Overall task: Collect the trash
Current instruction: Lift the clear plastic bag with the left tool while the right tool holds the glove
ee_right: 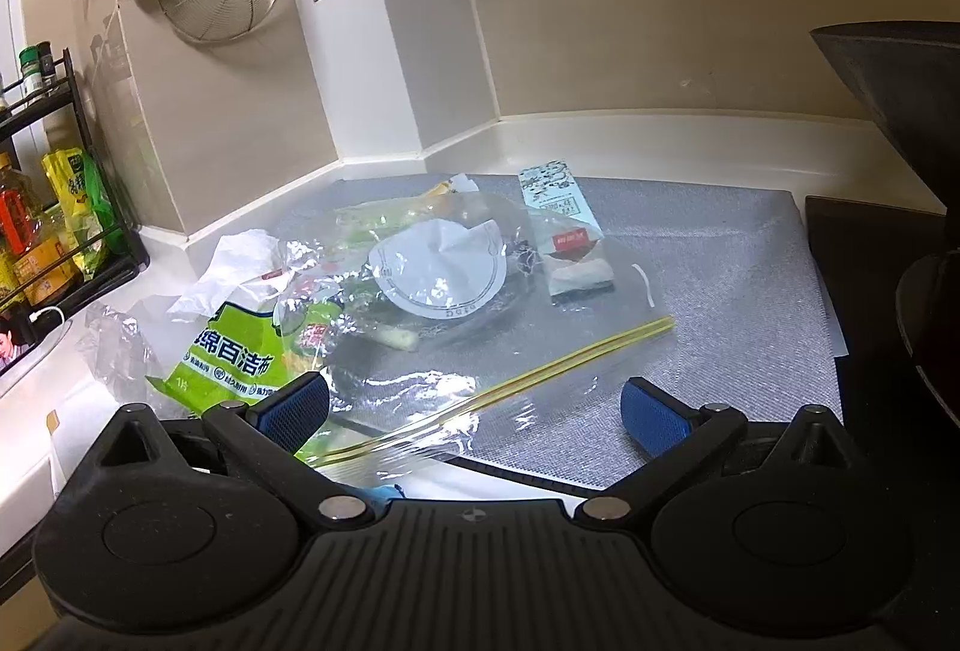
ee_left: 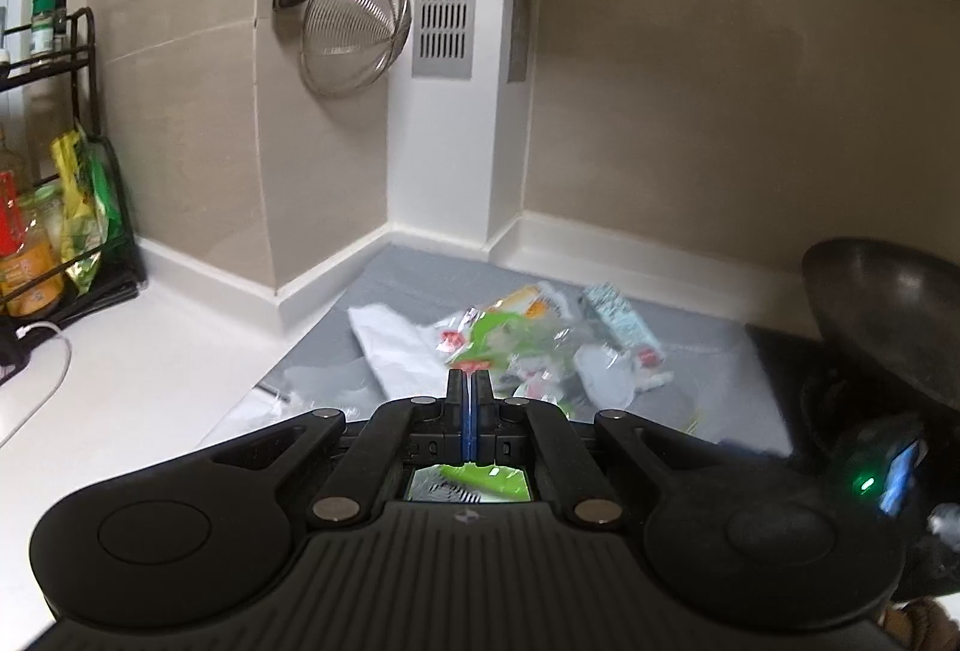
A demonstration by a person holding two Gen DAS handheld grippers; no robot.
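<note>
Grey mat point(ee_right: 720, 255) covers the white counter point(ee_left: 138, 369) below tiled walls; left jaws pinched together, right jaws wide.

Both views are lit by soft, warm indoor light from above, leaving the beige wall tiles point(ee_left: 690, 81) dim and lightly shadowed. The left wrist view is smeared by motion blur, worst on the pile of wrappers point(ee_left: 528, 345), while the right wrist view is sharp, with white glare on the clear plastic bag point(ee_right: 432, 381). Fisheye distortion bends the wall edges and the tabletop point(ee_right: 36, 399) toward the frame borders.
</note>
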